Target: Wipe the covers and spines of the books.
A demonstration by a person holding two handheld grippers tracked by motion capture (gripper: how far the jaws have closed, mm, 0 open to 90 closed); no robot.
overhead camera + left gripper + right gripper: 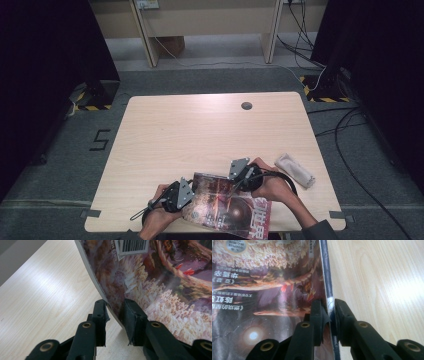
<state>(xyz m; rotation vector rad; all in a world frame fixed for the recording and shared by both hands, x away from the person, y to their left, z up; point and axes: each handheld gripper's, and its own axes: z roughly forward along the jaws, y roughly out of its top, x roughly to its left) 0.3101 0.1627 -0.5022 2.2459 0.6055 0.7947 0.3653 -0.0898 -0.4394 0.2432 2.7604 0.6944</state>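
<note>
The left gripper [186,192] grasps the magazine [227,207] at its left edge: in the left gripper view the two jaws stand one on each face of the curved cover, pads pressed against the magazine [150,285] just below its barcode label [132,246]. The right gripper [239,179] grasps the same magazine at its opposite edge; in the right gripper view the jaws clench the magazine [274,290] at its spine, one pad on the printed cover, the other on the outer side. The magazine spans between the two sets of jaws, at the near edge of the bench [200,130], with its lower corner projecting past that edge. Bare bench surface lies to the outside of each set of jaws. A folded grey cloth [295,170] lies on the bench, near the right gripper and apart from it.
</note>
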